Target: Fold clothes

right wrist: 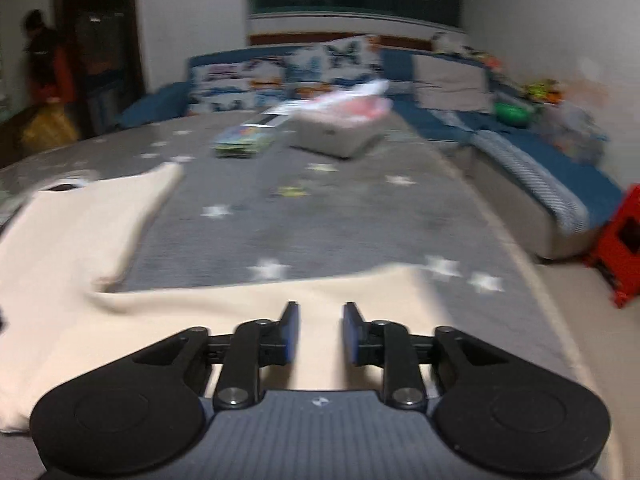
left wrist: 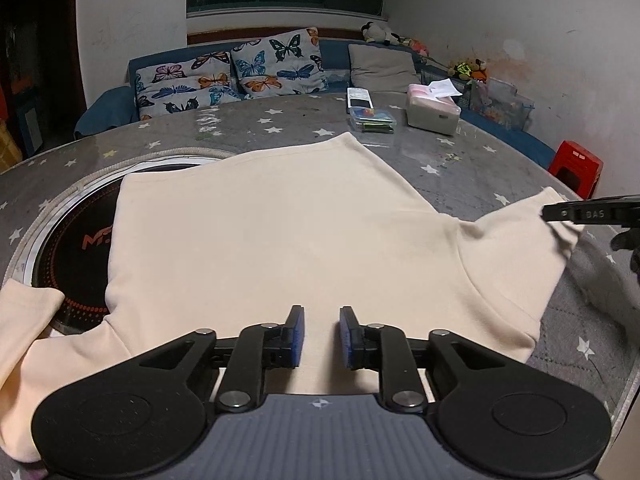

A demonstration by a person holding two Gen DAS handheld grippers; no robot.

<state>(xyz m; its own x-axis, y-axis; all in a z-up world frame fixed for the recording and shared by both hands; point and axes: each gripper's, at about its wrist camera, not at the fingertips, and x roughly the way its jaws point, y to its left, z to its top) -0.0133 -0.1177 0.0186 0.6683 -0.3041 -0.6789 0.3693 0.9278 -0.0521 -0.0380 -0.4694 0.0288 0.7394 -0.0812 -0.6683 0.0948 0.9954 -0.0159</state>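
Observation:
A cream T-shirt (left wrist: 280, 240) lies spread flat on the grey star-print table (left wrist: 460, 168), its hem at the far side and its collar end toward me. My left gripper (left wrist: 322, 334) is open, its jaws apart over the shirt's near edge with nothing between them. My right gripper (right wrist: 320, 332) is open over the shirt's right sleeve (right wrist: 280, 304); the view is blurred. In the left wrist view a black fingertip of the right gripper (left wrist: 588, 214) sits at the right sleeve's end (left wrist: 532, 220). The left sleeve (left wrist: 24, 320) trails off at the near left.
A round black induction cooker (left wrist: 76, 248) is set in the table, partly under the shirt. At the table's far side lie a tissue box (left wrist: 434, 110), a card box (left wrist: 372, 120) and a remote (left wrist: 359, 100). A red stool (left wrist: 576, 168) stands to the right. A blue sofa (left wrist: 248, 72) runs behind.

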